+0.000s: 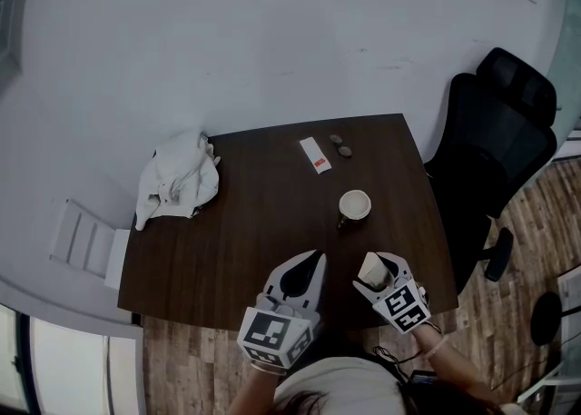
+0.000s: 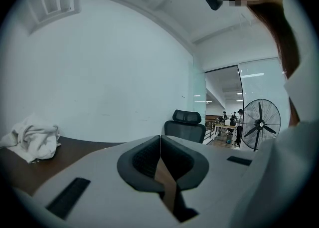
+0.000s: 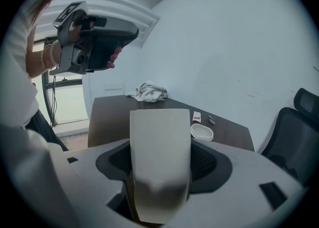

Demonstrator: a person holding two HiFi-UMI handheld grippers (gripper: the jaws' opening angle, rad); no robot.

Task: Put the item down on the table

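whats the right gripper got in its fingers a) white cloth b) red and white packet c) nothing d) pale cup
D: the right gripper is shut on the pale cup, while the cloth and packet lie on the table.

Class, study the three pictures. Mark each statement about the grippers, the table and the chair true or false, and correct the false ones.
1. The right gripper holds a paper cup between its jaws. True.
2. The left gripper has its jaws wide apart. False: they are together, with nothing between them.
3. A white cloth lies at the far left corner of the table. True.
4. The black chair stands at the table's left side. False: it stands at the right side.
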